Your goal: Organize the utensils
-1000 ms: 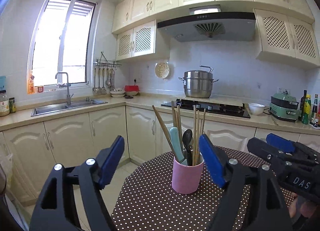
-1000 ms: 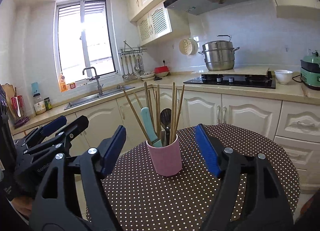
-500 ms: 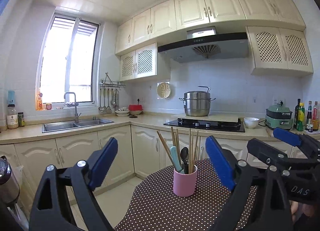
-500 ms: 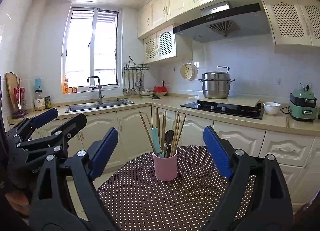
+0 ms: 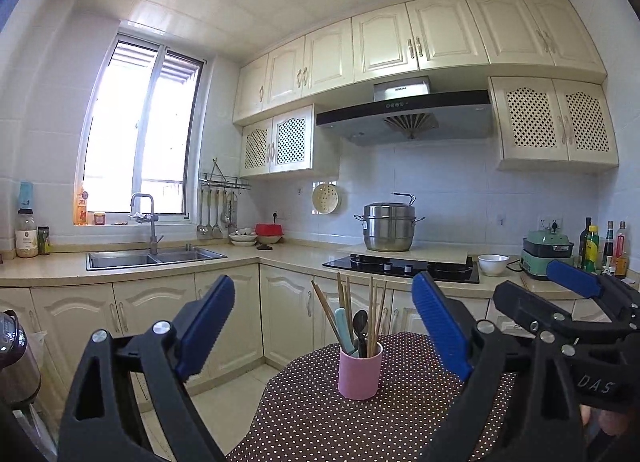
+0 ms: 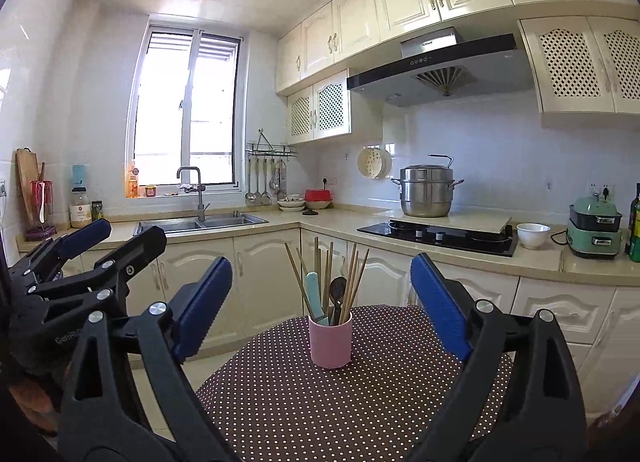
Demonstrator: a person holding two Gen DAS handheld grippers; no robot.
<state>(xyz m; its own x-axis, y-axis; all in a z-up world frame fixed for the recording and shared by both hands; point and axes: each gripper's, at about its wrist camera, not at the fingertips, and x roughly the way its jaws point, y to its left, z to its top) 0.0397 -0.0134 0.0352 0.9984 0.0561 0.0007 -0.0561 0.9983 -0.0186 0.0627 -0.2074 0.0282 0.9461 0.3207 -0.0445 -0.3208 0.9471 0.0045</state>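
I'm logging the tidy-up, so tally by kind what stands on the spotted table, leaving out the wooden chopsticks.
Pink holder: 1
Teal-handled utensil: 1
Dark spoon: 1
Total: 3

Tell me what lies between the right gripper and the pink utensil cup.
Nothing: the right wrist view shows only bare dotted tablecloth between the right gripper, its jaws opening and empty, and the pink utensil cup.

Both tongs point(image 5: 324, 326) are black plastic frames with ribbed blue pads point(image 5: 440, 326), silver rivets and white lettering.
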